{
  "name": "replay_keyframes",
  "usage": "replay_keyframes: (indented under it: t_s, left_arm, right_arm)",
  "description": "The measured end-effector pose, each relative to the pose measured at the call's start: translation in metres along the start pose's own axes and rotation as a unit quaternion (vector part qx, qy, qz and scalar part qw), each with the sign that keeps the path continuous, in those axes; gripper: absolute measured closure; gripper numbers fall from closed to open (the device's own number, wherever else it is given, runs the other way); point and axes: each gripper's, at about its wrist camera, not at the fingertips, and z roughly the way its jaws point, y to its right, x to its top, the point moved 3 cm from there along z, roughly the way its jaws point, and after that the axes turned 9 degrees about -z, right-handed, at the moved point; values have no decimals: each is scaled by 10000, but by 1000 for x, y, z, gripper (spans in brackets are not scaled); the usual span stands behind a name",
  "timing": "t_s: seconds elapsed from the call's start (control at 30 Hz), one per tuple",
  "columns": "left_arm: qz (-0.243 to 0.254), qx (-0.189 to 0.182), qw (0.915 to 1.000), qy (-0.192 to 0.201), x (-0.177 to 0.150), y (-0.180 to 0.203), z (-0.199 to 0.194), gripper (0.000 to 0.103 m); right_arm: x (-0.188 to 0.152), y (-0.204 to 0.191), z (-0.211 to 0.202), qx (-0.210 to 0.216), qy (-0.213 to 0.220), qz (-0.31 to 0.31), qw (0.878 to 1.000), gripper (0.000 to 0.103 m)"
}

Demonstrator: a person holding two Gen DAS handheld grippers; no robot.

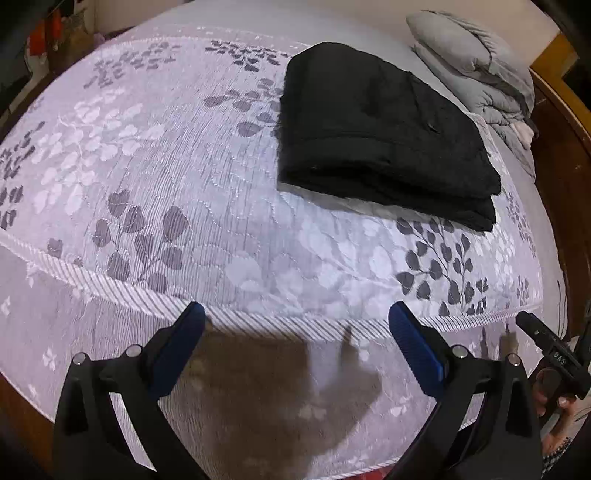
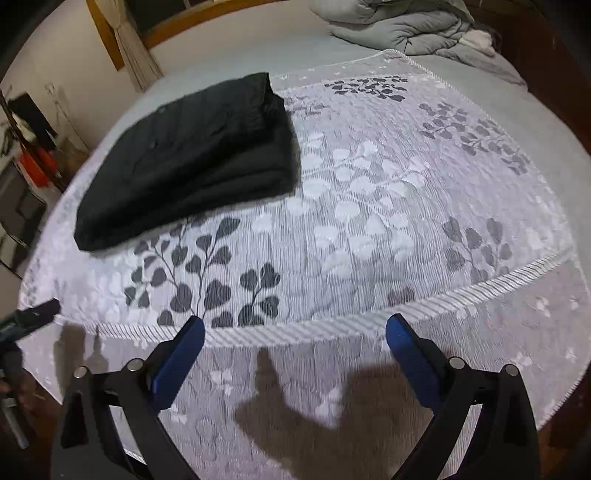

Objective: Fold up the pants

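The black pants (image 1: 380, 133) lie folded in a thick rectangular stack on the leaf-patterned bedspread (image 1: 184, 177), at the upper right of the left wrist view. They also show at the upper left of the right wrist view (image 2: 192, 162). My left gripper (image 1: 297, 321) is open and empty, over the bed's front edge, well short of the pants. My right gripper (image 2: 295, 332) is open and empty, also over the front edge, to the right of the pants. The right gripper's tip shows at the right edge of the left wrist view (image 1: 543, 339).
A grey duvet (image 1: 476, 77) is bunched at the head of the bed, also in the right wrist view (image 2: 406, 26). A wooden bed frame (image 1: 561, 147) runs along the side. Cluttered furniture with red items (image 2: 33, 166) stands beside the bed.
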Motion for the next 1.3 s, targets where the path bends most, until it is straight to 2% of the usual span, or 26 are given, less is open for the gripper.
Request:
replay_keyframes:
  t_s: [0.17, 0.4, 0.57, 0.8, 0.97, 1.1, 1.3]
  left_arm:
    - [441, 269, 9987, -1, -11, 20, -7, 4]
    - [729, 346, 9962, 322, -12, 36, -33, 4]
    - [609, 307, 9953, 691, -4, 40, -62, 4]
    - [536, 243, 9917, 1140, 1, 51, -102, 4]
    - [658, 278, 9857, 1529, 1, 63, -137, 4]
    - [796, 206, 9817, 1717, -3, 73, -158, 4]
    - [1041, 218, 9743, 1985, -14, 85, -183, 4]
  right_arm:
    - [-1, -29, -4, -415, -215, -436, 9980, 4]
    - [10, -56, -29, -386, 24, -659, 9971, 4]
    - [22, -57, -53, -451, 267, -643, 9965, 4]
    - [34, -66, -93, -211, 595, -654, 9959, 4]
    - [40, -79, -116, -177, 739, -728, 9944, 4]
    - [41, -86, -134, -88, 918, -736, 9930, 4]
    - [40, -92, -155, -178, 1163, -733, 9903, 4]
